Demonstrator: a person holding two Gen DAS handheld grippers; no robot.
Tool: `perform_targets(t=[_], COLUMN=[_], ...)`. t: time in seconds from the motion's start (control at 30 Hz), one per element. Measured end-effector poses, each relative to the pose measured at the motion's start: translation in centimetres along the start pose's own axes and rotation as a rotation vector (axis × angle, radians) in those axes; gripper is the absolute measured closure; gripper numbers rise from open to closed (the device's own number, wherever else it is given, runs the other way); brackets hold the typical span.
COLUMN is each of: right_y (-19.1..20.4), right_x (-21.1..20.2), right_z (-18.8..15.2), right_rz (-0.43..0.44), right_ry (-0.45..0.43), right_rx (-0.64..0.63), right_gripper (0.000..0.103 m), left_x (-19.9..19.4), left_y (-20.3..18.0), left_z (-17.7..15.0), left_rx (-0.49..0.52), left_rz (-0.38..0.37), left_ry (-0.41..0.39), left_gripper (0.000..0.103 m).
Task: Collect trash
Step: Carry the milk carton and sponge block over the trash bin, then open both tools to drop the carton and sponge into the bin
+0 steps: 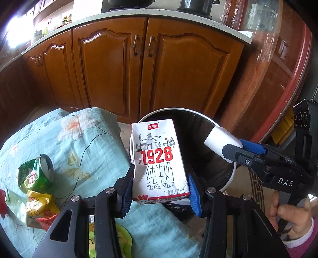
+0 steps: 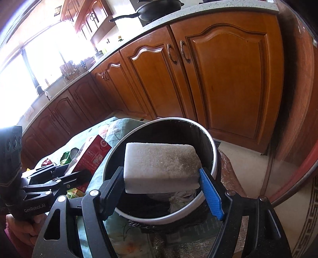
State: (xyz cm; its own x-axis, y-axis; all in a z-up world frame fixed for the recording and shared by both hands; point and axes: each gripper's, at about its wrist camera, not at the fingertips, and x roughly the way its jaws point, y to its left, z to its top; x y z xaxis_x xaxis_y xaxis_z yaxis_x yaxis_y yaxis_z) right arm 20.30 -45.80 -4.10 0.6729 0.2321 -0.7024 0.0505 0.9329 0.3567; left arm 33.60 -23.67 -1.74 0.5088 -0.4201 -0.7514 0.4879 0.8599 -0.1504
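L gripper (image 1: 160, 194) clamped on milk carton (image 1: 159, 158), R gripper (image 2: 162, 188) clamped on white foam block (image 2: 161, 166), both over bin (image 2: 213, 158).

wooden kitchen cabinets (image 1: 139, 65), speckled pale countertop (image 2: 178, 13), bright window (image 2: 29, 65), tiled floor (image 2: 244, 158)

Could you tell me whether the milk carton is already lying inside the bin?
No, the left gripper holds the milk carton upright.
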Motion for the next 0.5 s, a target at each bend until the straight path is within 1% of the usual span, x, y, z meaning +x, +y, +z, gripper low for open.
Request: perform_targets(t=[0.37, 0.43, 0.5], right_y=[-0.6, -0.7, -0.9], right_x=[0.9, 1.0, 1.2], right_z=[0.8, 0.8, 1.0], right_rz=[-0.018, -0.012, -0.006], right_ry=[0.032, 0.037, 0.040], right_rx=[-0.042, -0.042, -0.034], right_gripper=[0.027, 0.024, 0.022], left_x=[2.5, 3.0, 3.2], left_y=[-0.7, -0.9, -1.0], left_z=[1.6, 1.8, 1.8], left_rx=[0.018, 0.020, 0.021], left_rz=[0.006, 0.012, 0.014], left_ry=[0.038, 0.050, 0.054], left_gripper=[0.057, 0.056, 0.053])
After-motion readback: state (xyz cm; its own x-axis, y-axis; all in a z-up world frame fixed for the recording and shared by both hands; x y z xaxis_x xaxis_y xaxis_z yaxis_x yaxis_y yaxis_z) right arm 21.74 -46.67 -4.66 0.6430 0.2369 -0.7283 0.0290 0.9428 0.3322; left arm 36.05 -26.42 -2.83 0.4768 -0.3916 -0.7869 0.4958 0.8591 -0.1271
